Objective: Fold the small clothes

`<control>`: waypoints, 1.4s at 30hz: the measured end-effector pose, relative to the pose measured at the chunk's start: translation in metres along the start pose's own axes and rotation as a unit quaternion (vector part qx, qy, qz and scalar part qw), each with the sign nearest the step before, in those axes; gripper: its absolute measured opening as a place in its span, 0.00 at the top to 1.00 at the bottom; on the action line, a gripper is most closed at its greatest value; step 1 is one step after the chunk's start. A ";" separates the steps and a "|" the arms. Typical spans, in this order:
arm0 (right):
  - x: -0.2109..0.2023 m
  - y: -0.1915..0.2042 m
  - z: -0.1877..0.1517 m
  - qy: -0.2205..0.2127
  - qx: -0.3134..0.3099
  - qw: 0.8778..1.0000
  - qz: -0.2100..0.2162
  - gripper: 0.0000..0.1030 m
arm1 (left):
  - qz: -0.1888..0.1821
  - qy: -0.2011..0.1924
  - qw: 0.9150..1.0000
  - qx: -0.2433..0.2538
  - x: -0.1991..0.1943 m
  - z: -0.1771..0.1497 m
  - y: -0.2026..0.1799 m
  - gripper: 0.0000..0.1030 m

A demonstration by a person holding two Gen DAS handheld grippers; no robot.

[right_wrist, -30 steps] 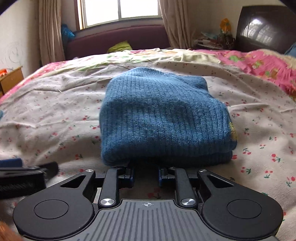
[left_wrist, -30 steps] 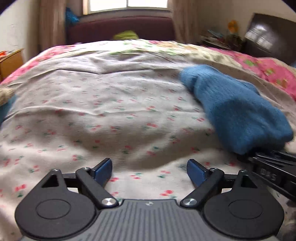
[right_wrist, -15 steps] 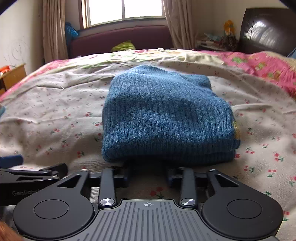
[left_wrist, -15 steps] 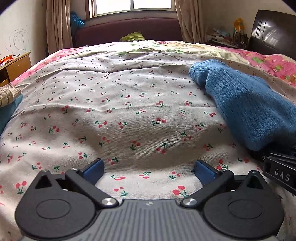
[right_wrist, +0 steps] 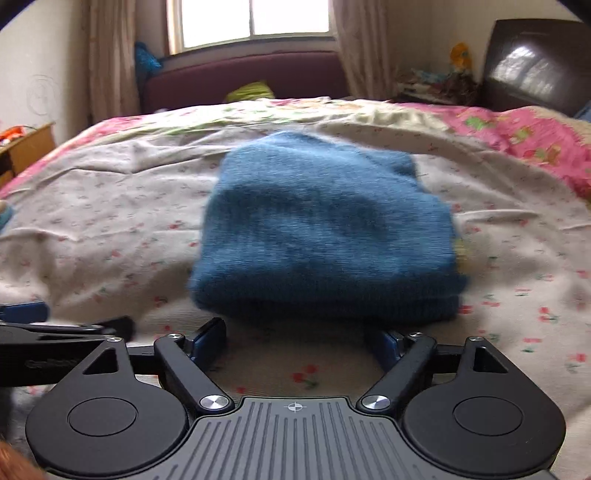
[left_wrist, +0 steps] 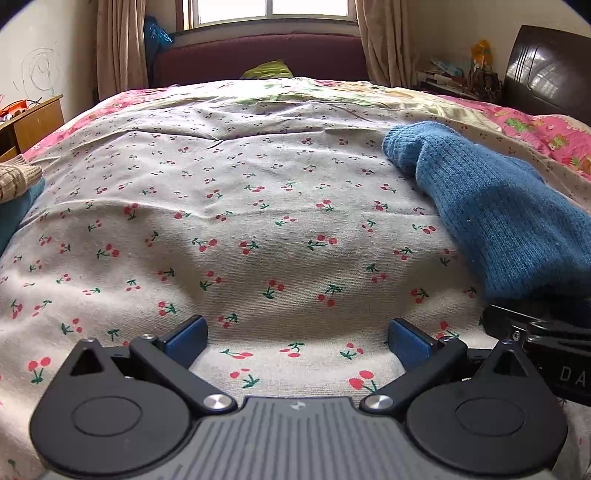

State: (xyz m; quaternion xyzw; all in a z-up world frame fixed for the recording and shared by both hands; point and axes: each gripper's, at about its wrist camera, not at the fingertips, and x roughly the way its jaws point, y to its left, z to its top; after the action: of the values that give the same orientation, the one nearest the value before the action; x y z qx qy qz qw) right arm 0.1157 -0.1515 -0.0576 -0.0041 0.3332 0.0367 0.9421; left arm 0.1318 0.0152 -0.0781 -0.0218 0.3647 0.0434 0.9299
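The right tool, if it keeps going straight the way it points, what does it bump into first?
Most likely the folded blue sweater. The right tool is open and points right at its near edge, with only a bit of cherry-print bedsheet between them.

Folded knit garment [right_wrist: 325, 236] lies on bed [right_wrist: 110, 206], just ahead of right tool [right_wrist: 295, 341]. Left tool [left_wrist: 295, 341] over bare sheet, left of garment. Sofa [left_wrist: 258, 59] behind bed, under window [left_wrist: 273, 9].

On my black right tongs [left_wrist: 554, 354], seen from the left wrist view, I read only the pale letters "DA"; the rest is cut off.
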 end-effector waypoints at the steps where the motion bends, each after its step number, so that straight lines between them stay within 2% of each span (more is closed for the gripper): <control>1: -0.001 -0.005 0.000 -0.001 0.010 1.000 -0.010 0.19 | 0.000 0.001 1.000 0.000 0.000 0.000 0.000 0.00; 4: 0.005 -0.020 0.001 0.011 0.046 0.999 -0.012 0.17 | -0.001 0.001 1.000 -0.002 0.001 0.001 0.001 0.00; 8: 0.009 -0.008 0.000 0.018 0.005 1.000 -0.020 0.01 | 0.000 0.001 1.000 -0.001 0.001 0.001 0.001 0.00; 9: 0.010 -0.007 0.000 0.020 0.000 1.000 -0.020 0.00 | 0.000 0.002 1.000 -0.001 0.001 0.001 0.001 0.00; 42: 0.012 -0.009 -0.001 0.019 0.011 1.000 -0.017 0.00 | -0.009 -0.020 1.000 -0.008 0.002 -0.005 0.003 0.00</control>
State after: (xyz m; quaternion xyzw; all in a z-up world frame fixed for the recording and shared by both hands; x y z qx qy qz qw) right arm 0.1254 -0.1599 -0.0662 0.0003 0.3514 0.0171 0.9361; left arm 0.1297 0.0178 -0.0830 -0.0312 0.3450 0.0382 0.9373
